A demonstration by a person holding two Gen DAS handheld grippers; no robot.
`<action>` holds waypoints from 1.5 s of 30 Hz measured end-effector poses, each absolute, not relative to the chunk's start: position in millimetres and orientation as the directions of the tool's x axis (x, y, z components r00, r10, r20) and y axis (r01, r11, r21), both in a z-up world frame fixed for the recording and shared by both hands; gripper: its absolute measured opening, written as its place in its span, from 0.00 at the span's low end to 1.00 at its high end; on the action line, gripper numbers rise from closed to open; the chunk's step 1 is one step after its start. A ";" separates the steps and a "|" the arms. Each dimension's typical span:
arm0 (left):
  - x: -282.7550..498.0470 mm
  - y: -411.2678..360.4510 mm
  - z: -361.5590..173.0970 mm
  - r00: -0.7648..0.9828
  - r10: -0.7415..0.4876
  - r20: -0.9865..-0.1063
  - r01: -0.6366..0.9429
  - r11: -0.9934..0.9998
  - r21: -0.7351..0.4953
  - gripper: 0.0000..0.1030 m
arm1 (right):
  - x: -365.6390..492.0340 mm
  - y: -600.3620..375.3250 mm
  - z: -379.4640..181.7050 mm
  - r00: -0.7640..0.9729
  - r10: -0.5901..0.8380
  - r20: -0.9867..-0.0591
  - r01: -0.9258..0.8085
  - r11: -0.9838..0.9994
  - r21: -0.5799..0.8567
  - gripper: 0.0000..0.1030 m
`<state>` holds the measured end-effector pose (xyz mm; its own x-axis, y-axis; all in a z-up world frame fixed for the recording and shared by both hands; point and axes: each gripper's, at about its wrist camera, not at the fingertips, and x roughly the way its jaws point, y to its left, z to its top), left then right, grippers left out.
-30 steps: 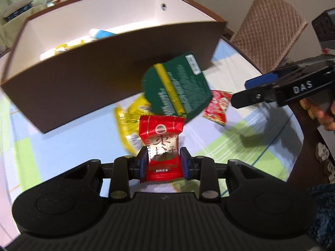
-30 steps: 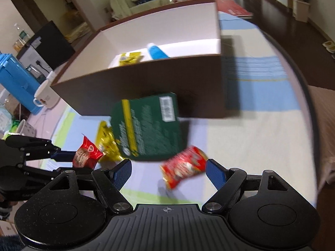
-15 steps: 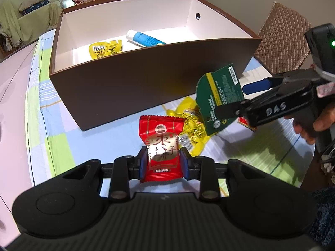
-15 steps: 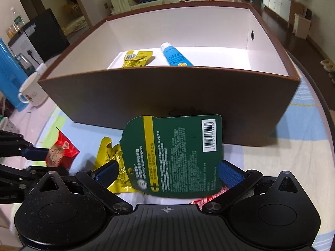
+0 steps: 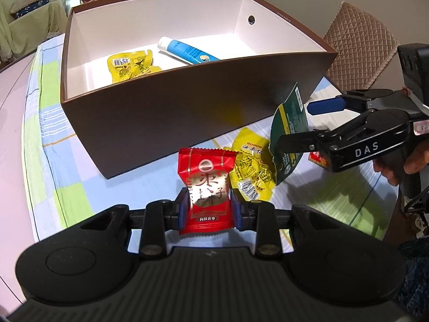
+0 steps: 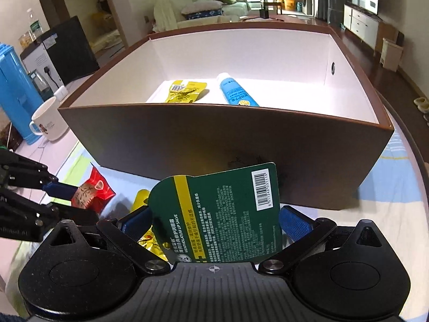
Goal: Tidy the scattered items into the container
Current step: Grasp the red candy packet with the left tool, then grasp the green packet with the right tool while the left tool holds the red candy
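A brown box (image 5: 187, 112) with a white inside stands on the table, holding a yellow packet (image 5: 131, 64) and a blue tube (image 5: 187, 52). My left gripper (image 5: 207, 204) is shut on a red snack packet (image 5: 206, 185), just in front of the box's near wall. To its right, my right gripper (image 5: 300, 126) is shut on a green lip-salve card (image 5: 289, 123), held upright above the table. In the right wrist view the green card (image 6: 222, 214) fills the right gripper (image 6: 214, 222), before the box (image 6: 214, 139). A yellow packet (image 5: 249, 169) lies on the cloth between the grippers.
A small red packet (image 5: 317, 159) lies partly hidden behind the right gripper. A padded chair (image 5: 359, 51) stands past the table's right edge. A white mug (image 6: 48, 123) and a blue jug (image 6: 16, 94) stand left of the box. A hand (image 5: 413, 158) holds the right gripper.
My right gripper closed on the green card and lifted it off the table, towards the box. The left gripper kept hold of the red packet and now looks down into the box.
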<state>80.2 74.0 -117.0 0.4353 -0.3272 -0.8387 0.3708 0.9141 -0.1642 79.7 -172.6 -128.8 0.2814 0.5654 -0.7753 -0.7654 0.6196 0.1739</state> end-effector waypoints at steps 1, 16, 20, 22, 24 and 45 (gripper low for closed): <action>79.8 75.2 -116.8 0.434 -0.329 -0.839 0.372 0.913 -0.166 0.27 | 78.8 -171.8 -128.3 0.285 0.558 -0.780 -0.770 0.618 0.161 1.00; 76.9 84.5 -116.2 0.441 -0.340 -0.831 0.364 0.914 -0.181 0.27 | 116.7 -178.0 -128.3 0.164 0.636 -0.754 -0.756 0.572 0.318 1.00; 73.5 86.4 -114.8 0.444 -0.332 -0.832 0.360 0.917 -0.174 0.27 | 145.2 -194.7 -154.2 0.022 0.696 -0.717 -0.714 0.513 0.477 1.00; 71.2 87.9 -113.6 0.448 -0.324 -0.833 0.356 0.920 -0.167 0.27 | 152.3 -201.7 -158.8 -0.020 0.717 -0.696 -0.698 0.489 0.524 0.88; 68.5 89.7 -112.0 0.455 -0.314 -0.833 0.348 0.924 -0.159 0.26 | 151.9 -204.0 -152.4 -0.064 0.730 -0.681 -0.732 0.430 0.529 0.31; 13.9 84.9 -110.3 0.480 -0.148 -0.865 0.143 0.986 -0.089 0.26 | 3.5 -225.8 -122.6 -0.097 0.604 -0.791 -0.978 -0.207 -0.038 0.10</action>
